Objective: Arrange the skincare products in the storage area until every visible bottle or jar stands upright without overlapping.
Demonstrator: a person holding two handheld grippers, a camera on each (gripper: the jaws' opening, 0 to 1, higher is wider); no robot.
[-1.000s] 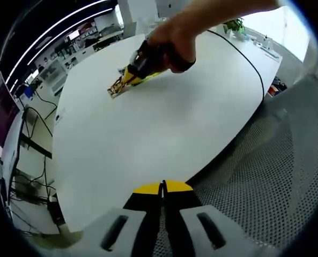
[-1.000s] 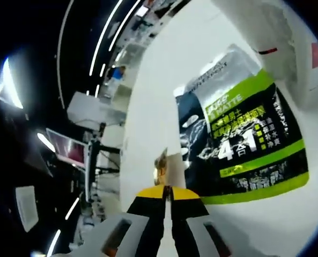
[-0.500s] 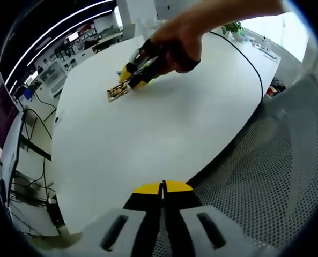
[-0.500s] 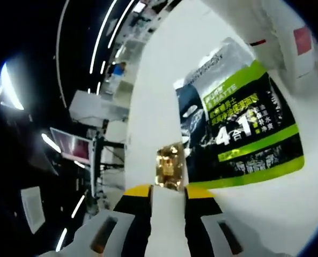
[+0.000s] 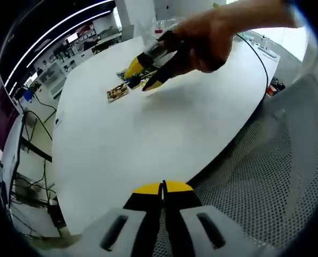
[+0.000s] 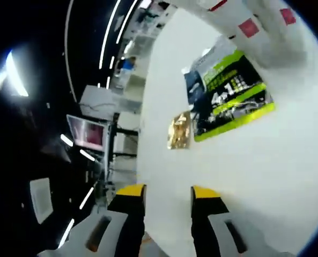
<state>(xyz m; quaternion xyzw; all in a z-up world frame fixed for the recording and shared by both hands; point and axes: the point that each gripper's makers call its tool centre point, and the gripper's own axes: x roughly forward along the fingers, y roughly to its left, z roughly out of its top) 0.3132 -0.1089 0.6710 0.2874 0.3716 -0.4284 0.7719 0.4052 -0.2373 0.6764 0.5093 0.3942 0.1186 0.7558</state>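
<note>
Right claw (image 6: 168, 194) open and empty above the tabletop (image 6: 244, 176); left claw (image 5: 163, 188) closed on nothing at the near edge.
The gold sachet (image 6: 179, 131) lies flat just beside the green-and-black pouch (image 6: 228, 96); for a clean pickup, I would straddle the sachet's free edge, clear of the pouch.

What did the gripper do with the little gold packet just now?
The right gripper was shut on the gold packet a second ago. It opened, let the packet go and pulled back, leaving it flat on the white table beside the green-and-black pouch. The left gripper stayed shut near the table edge.
</note>
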